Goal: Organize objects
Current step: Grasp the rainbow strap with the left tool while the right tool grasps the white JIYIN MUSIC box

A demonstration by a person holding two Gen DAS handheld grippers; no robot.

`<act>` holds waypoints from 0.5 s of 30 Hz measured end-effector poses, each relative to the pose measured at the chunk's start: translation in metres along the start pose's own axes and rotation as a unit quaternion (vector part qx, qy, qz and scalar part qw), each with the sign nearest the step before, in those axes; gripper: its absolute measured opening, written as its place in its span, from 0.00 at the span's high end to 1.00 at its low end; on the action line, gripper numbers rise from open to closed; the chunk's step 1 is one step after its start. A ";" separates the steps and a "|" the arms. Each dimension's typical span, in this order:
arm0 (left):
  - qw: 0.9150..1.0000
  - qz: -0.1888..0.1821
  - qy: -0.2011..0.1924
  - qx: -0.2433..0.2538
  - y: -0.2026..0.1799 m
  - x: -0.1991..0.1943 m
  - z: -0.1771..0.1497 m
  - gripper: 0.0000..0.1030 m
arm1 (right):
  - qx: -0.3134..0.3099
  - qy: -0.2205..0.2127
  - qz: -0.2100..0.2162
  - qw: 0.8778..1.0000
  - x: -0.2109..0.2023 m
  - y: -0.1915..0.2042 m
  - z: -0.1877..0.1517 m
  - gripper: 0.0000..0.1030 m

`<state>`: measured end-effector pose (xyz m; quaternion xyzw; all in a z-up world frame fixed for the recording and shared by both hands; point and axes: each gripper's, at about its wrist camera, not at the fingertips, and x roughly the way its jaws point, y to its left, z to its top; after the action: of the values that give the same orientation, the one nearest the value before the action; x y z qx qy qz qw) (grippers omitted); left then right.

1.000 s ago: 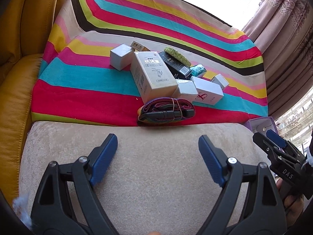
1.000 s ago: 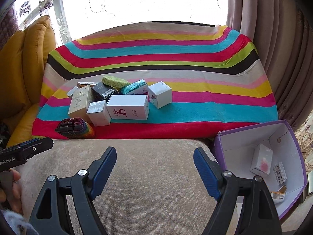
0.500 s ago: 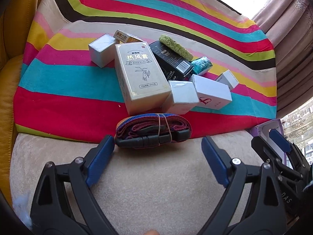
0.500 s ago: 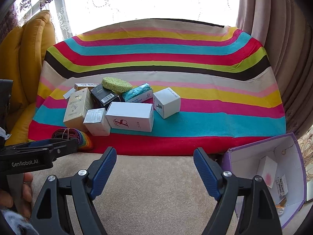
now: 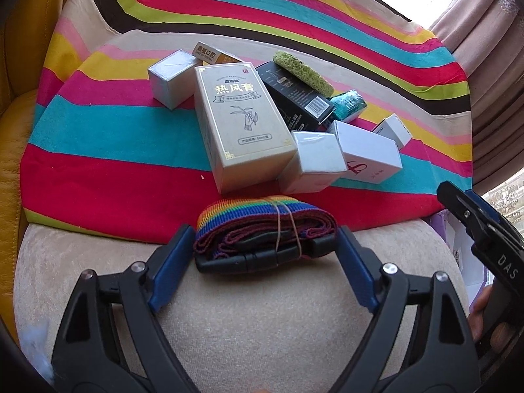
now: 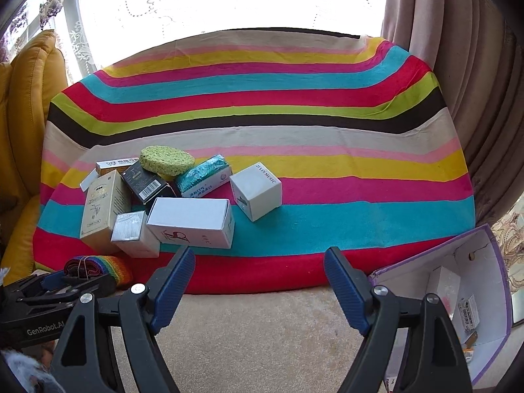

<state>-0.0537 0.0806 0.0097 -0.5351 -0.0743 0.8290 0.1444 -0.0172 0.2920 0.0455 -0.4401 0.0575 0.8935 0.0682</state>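
Nearest to us, the left gripper (image 5: 263,245) brackets the rainbow strap bundle (image 5: 265,229) at the front edge of the striped blanket (image 5: 98,170), where the cloth meets the beige cushion (image 5: 255,324). Its jaws are closing, with the bundle between them, though the blue pads (image 5: 172,267) do not yet look pressed against it. We judge the risk here to be a poor bite: the bundle is soft and held only by a thin rubber band (image 5: 285,226), so a squeeze near its ends could catch the loose folds or the black buckle (image 5: 249,258) alone (and the rest might unroll on the lift).

The right gripper (image 6: 258,278) hangs released over the cushion, nothing between its jaws, with the purple-edged box (image 6: 484,281) just to its right holding a few small items.

Farther back, the tall beige carton (image 5: 242,124) and the small white box (image 5: 314,160) stand just behind the bundle. A lift that drags forward or upward carelessly could nudge them, and the black box (image 5: 294,98) with the green sponge (image 5: 303,70) resting on it looks tilted enough to slide.

Beyond those, the white cube box (image 6: 257,193) sits apart and seems safe.
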 end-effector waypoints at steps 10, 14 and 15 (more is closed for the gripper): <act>0.996 -0.045 -0.072 0.030 0.000 -0.031 -0.026 0.15 | 0.011 -0.001 -0.020 1.000 0.021 -0.001 0.028 0.20; 0.995 -0.052 -0.081 0.032 0.000 -0.031 -0.025 0.15 | 0.008 0.005 -0.019 1.000 0.035 0.003 0.041 0.20; 0.995 -0.054 -0.083 0.031 0.000 -0.030 -0.025 0.15 | 0.011 0.008 -0.017 1.000 0.039 0.004 0.044 0.20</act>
<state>-0.0195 0.0701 0.0252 -0.4547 -0.0891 0.8636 0.1989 -0.0756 0.2979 0.0411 -0.4475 0.0605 0.8878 0.0884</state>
